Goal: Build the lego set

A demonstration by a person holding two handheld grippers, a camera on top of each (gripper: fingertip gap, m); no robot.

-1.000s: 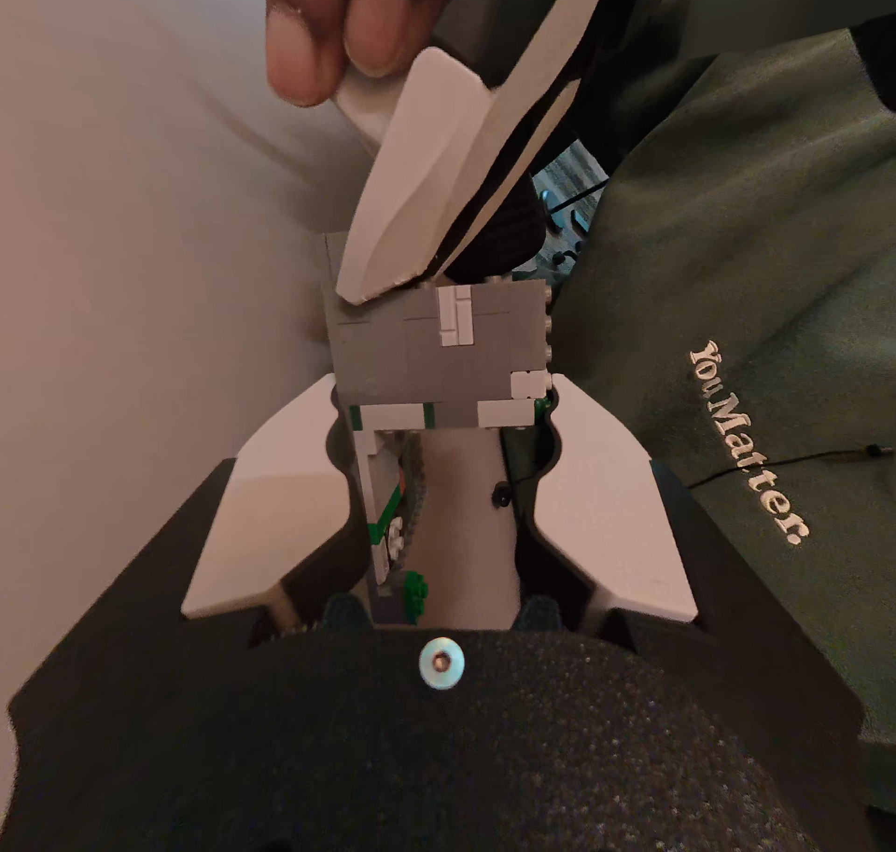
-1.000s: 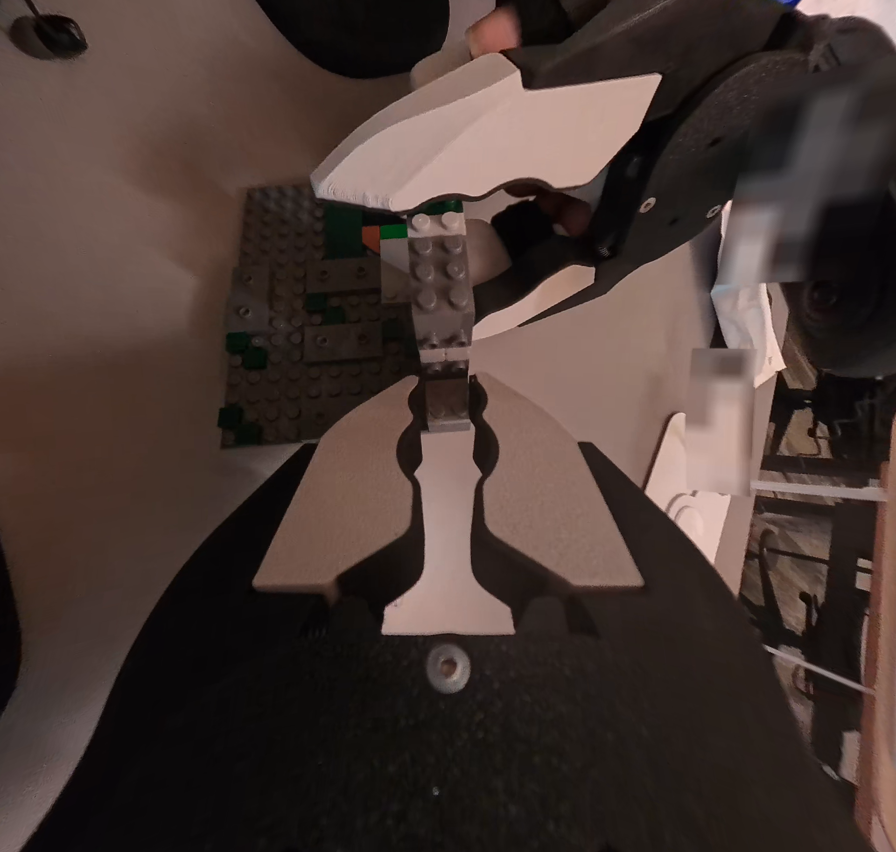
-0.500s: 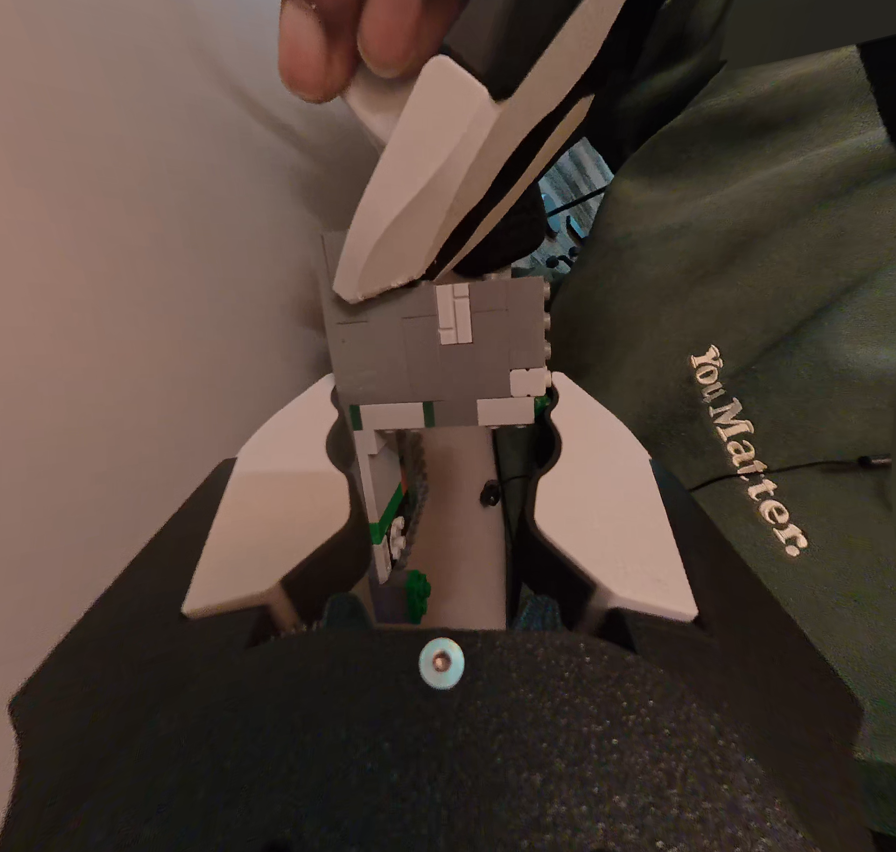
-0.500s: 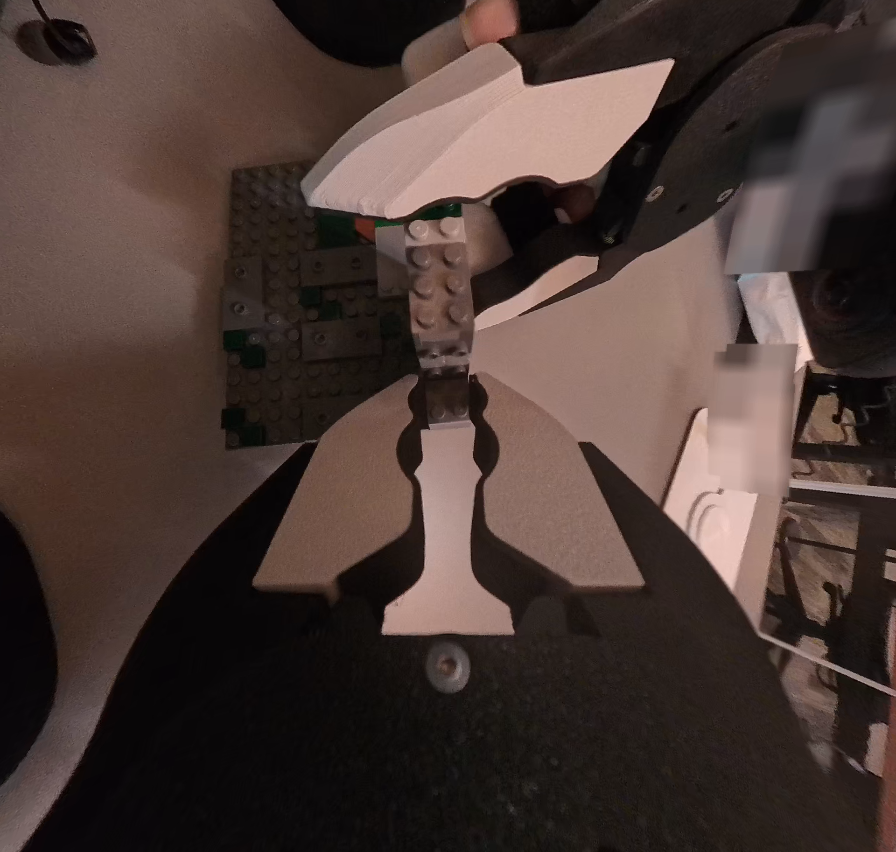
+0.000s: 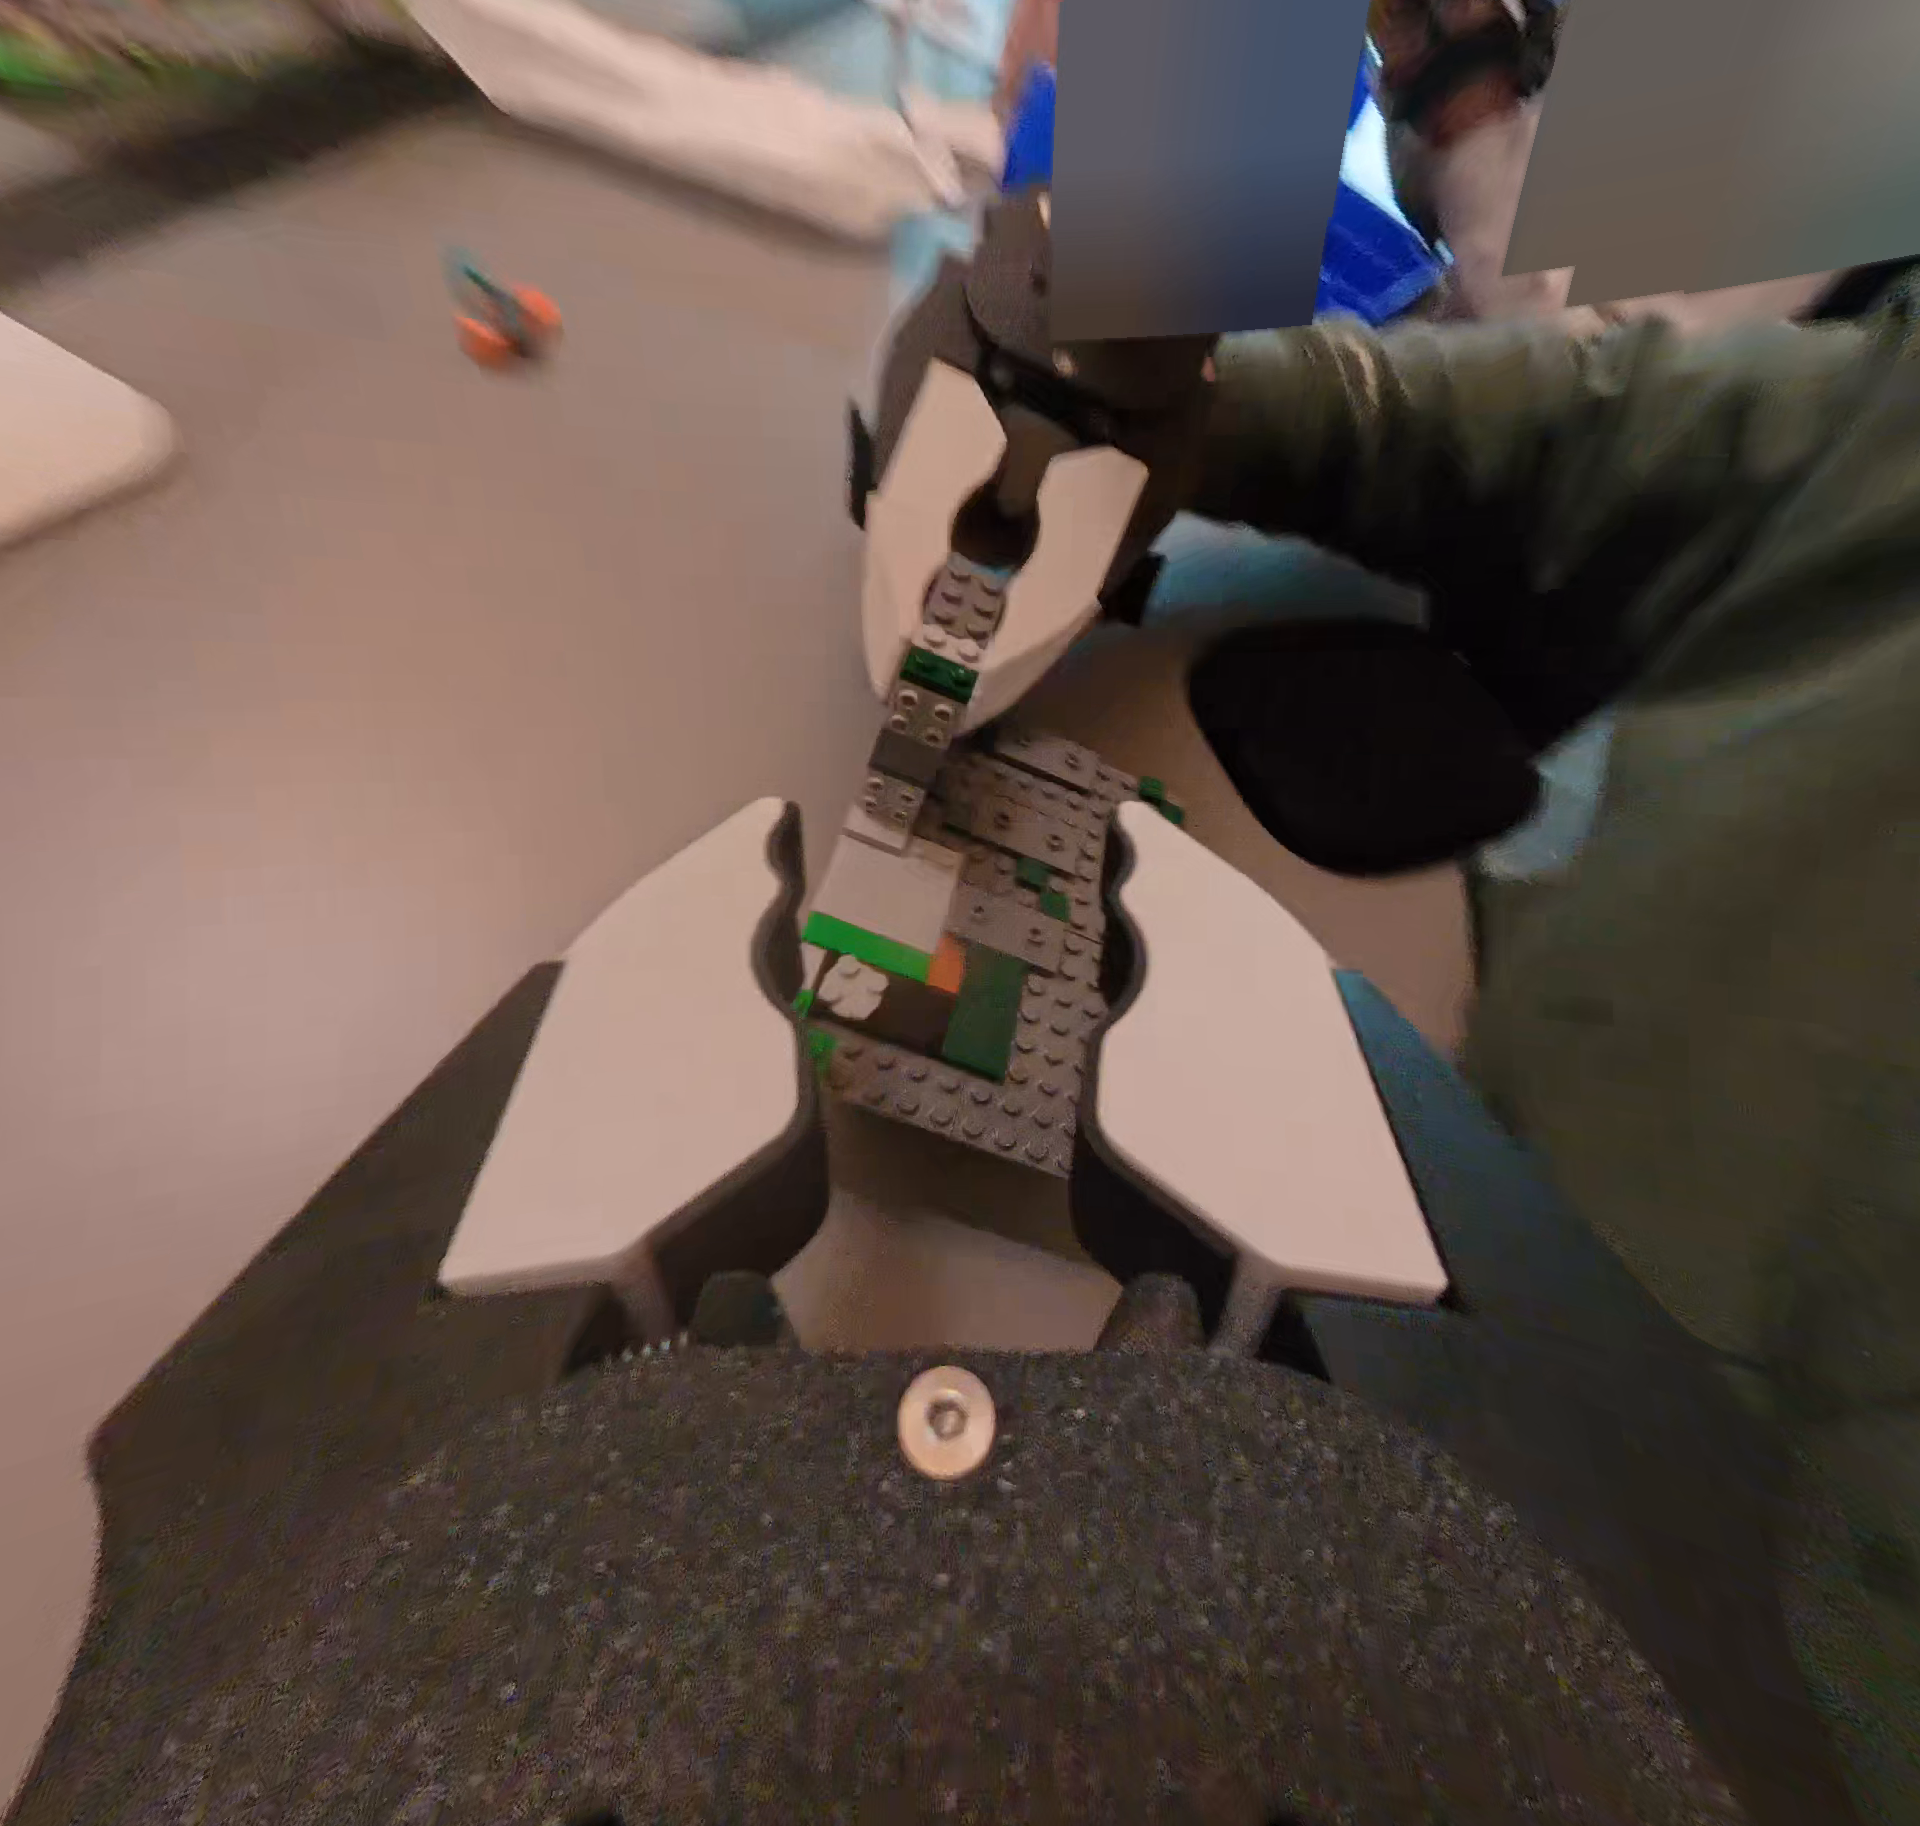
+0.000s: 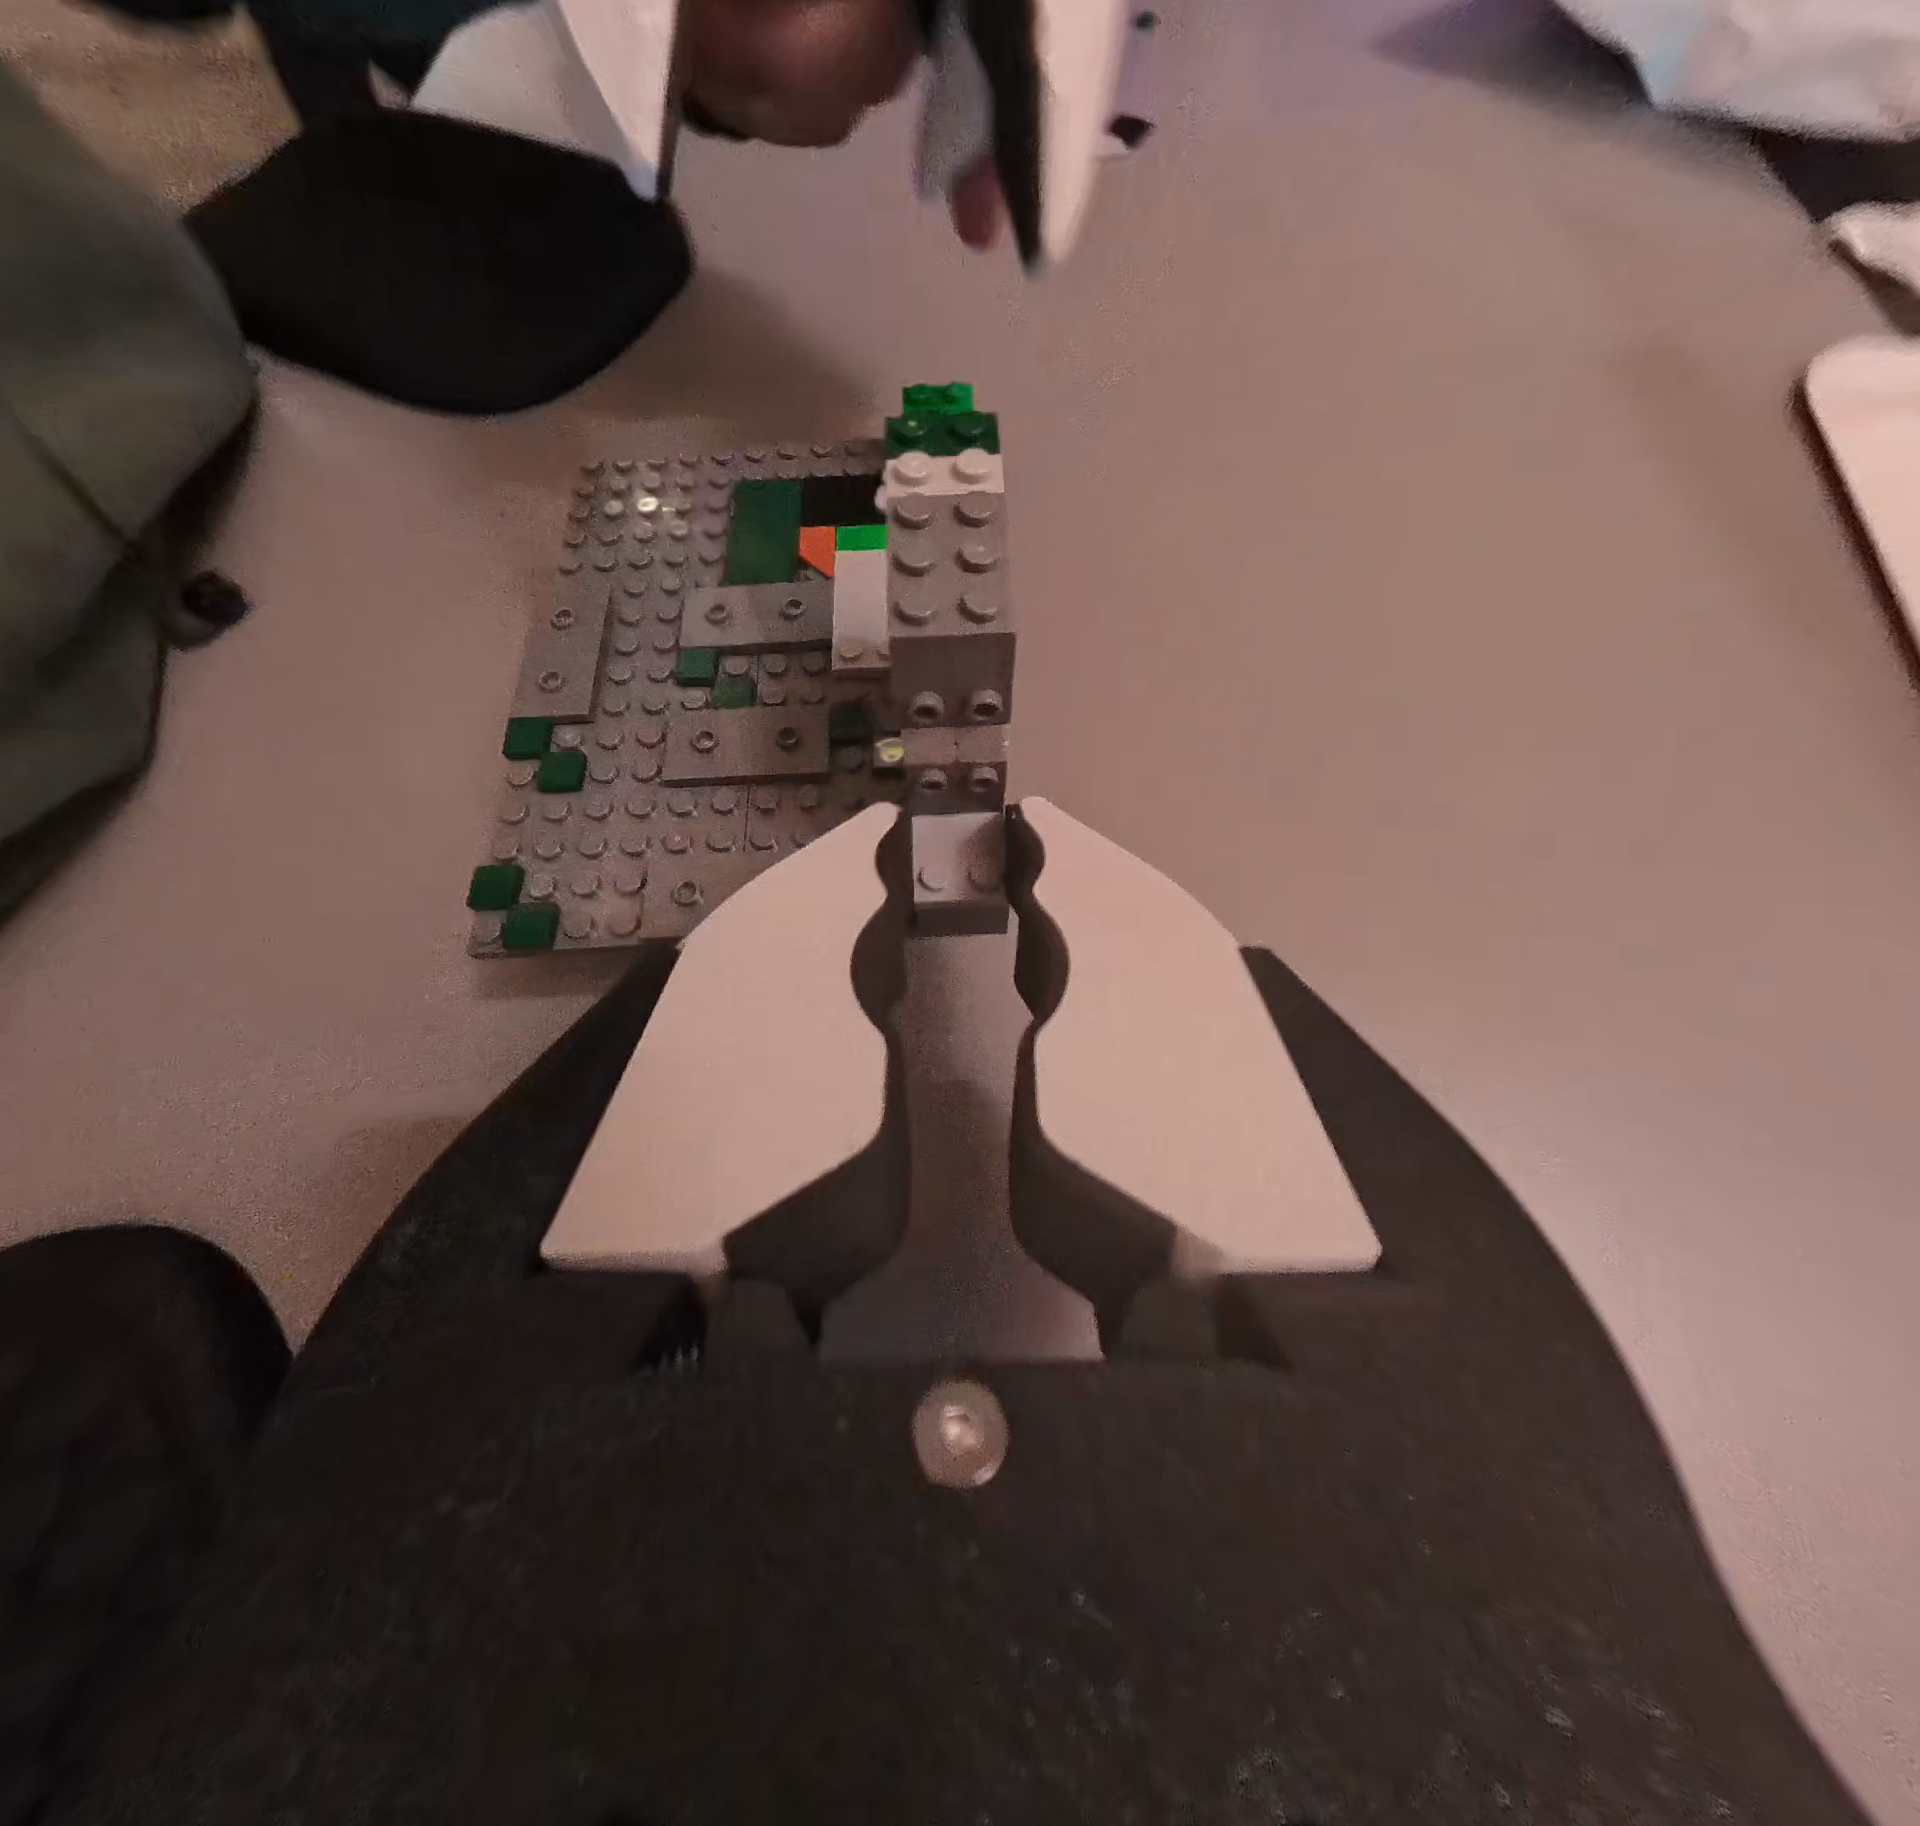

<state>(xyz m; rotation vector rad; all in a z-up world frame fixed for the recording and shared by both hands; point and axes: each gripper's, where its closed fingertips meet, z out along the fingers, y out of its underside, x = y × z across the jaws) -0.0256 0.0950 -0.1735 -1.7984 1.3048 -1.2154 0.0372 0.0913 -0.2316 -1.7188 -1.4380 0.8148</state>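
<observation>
Right tongs [image 6: 958, 820] clench the grey brick tower [image 6: 954, 623]; left tongs [image 5: 951, 820] hang released above the baseplate [image 5: 1029, 1038].

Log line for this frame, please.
left tongs: open, above baseplate | right tongs: shut on grey brick column | baseplate: flat on table

You had crumpled white paper [image 6: 1714, 20] at the table's [image 6: 1403, 581] far right edge, and a blurred orange object [image 5: 504, 322] lay well apart.
</observation>
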